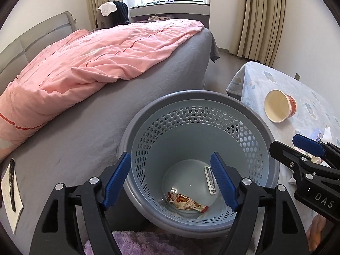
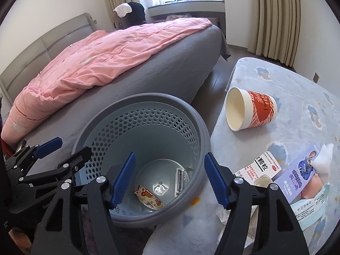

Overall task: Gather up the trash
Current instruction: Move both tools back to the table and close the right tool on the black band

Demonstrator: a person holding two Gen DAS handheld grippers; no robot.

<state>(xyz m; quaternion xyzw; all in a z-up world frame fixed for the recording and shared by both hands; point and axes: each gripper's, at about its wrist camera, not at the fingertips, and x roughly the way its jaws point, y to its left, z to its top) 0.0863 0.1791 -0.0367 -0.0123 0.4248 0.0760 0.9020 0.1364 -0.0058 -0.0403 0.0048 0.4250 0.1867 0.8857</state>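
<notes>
A grey perforated trash basket (image 1: 263, 127) (image 2: 199, 127) stands between the bed and a low table. Inside lie a snack wrapper (image 1: 187, 205) (image 2: 149, 197) and a small clear strip (image 1: 210, 179) (image 2: 180, 180). My left gripper (image 1: 170, 180) is open and empty over the basket's mouth; it also shows in the right wrist view (image 2: 65, 148). My right gripper (image 2: 169, 180) is open and empty over the basket's right rim; it also shows in the left wrist view (image 1: 297, 146). A red and white paper cup (image 1: 279, 106) (image 2: 250, 109) lies on its side on the table.
The table has a pale blue cloth (image 2: 297, 89) (image 1: 255, 78). On it lie a white medicine box (image 2: 263, 165), a purple tissue pack (image 2: 303, 170) and a mask packet (image 2: 312, 208). The bed (image 1: 85, 127) with a pink quilt (image 1: 95, 63) fills the left. A notepad with a pen (image 1: 10, 191) lies on it.
</notes>
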